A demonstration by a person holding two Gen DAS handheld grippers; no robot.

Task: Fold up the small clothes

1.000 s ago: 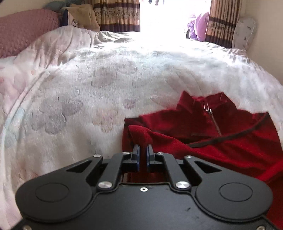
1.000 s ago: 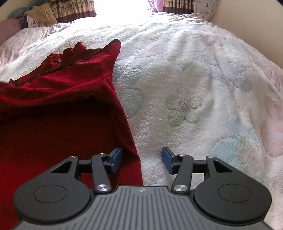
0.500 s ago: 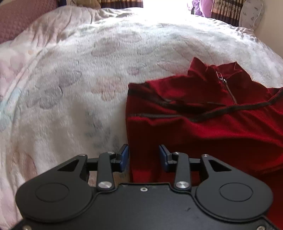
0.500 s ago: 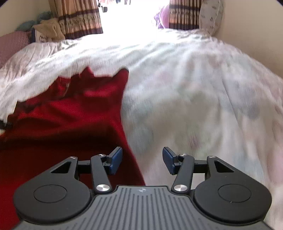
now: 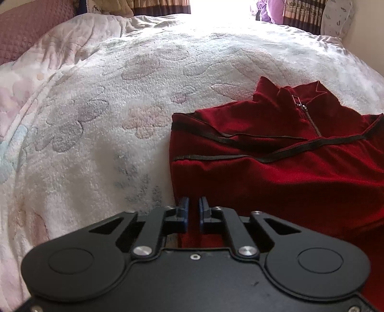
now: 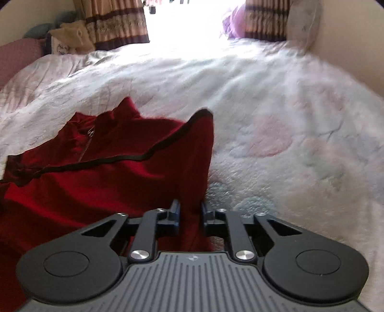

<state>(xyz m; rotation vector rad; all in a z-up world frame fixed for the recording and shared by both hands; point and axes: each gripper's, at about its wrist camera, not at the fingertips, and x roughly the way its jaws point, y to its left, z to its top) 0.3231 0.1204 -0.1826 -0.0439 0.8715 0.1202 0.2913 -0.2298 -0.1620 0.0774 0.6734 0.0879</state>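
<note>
My left tool (image 5: pixel 193 211) and right tool (image 6: pixel 190 213) each pinch a lower corner of the soft, floppy red top (image 5: pixel 276 163), below its zip (image 5: pixel 309 117).

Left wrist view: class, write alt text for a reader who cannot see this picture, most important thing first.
The left gripper has its jaws nearly shut at the near left edge of a red zip-neck top, which lies partly folded on a white floral blanket. Striped curtains frame a bright window behind the bed.
</note>
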